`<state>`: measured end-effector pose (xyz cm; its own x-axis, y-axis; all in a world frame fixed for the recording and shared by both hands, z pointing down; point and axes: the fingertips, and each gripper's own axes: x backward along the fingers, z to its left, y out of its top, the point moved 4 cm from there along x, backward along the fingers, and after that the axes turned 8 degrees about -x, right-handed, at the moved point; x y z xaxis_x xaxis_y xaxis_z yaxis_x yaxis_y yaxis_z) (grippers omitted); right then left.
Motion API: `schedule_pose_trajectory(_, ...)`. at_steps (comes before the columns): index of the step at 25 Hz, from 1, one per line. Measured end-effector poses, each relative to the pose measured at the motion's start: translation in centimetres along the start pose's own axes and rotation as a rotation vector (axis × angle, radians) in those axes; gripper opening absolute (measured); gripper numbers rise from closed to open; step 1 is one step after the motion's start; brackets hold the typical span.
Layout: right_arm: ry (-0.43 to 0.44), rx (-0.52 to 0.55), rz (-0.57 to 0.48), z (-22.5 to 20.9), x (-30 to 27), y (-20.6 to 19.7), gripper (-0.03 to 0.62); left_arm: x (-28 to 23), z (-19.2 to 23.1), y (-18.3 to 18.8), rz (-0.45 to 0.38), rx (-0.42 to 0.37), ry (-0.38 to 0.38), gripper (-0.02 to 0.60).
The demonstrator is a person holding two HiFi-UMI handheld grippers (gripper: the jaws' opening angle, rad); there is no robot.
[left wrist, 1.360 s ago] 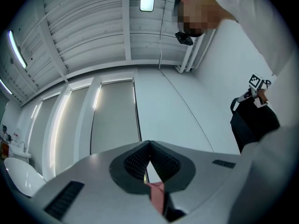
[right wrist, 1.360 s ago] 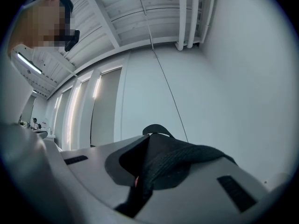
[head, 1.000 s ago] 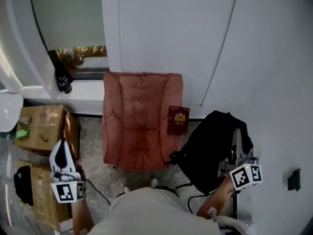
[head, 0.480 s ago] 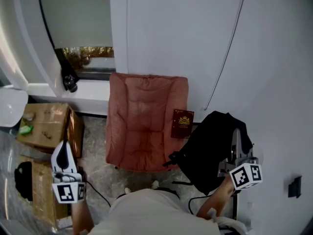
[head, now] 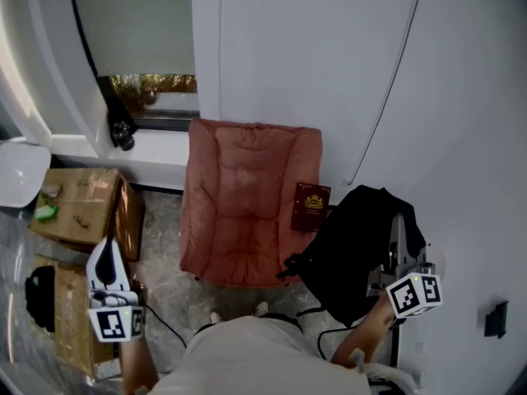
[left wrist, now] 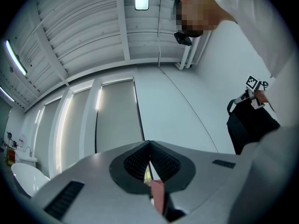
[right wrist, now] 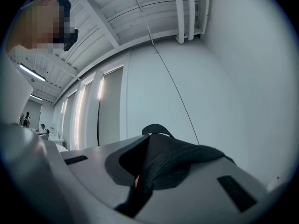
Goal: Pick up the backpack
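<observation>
Brown cardboard boxes (head: 78, 208) far L on grey stone-look floor (head: 165, 278), no part in the job. Next along, L gripper (head: 105, 249) held up beside them, jaws clenched together w/ nothing btwn. Plain in L gripper view (left wrist: 149, 148), only a sliver of pink behind the pads. Idle, well apart from the target.

Centre: salmon-pink padded fabric chair (head: 247, 204) against white wall (head: 313, 56), w/ dark red booklet w/ gold crest (head: 310, 206) propped at its R edge. Just R of that, black fabric backpack (head: 358, 249), hanging btwn chair and wall. Also visible far R in L gripper view (left wrist: 247, 125).

Far R: R gripper (head: 399, 241), jaws clamped on black webbing strap (right wrist: 182, 157) at top of the backpack. Strap fills the gap in R gripper view (right wrist: 148, 143).

Progress, as judged: grasp done, weight prob. on the strap, body dangling below the grip. Can't tell whether bottom is clear of floor, as person's torso (head: 263, 356) and arm (head: 362, 332) hide it. Left to do, if anything: raise higher for clearance. Grip to be kept tight, since thin strap could slip.
</observation>
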<state>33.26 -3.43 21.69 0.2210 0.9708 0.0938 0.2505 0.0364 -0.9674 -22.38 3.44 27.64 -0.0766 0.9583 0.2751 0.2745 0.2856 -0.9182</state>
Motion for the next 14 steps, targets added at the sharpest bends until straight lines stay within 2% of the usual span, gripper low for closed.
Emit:
schedule_pose_trajectory(7,0.002,0.004,-0.002,-0.01,0.02,0.05,0.028,-0.36,-0.61,0.42,-0.029,-0.009,-0.016,0.011)
schedule_pose_trajectory(14,-0.008,0.011,0.000,0.20,-0.01,-0.05,0.028,-0.46,-0.66,-0.04,-0.005,-0.012,-0.015,0.011)
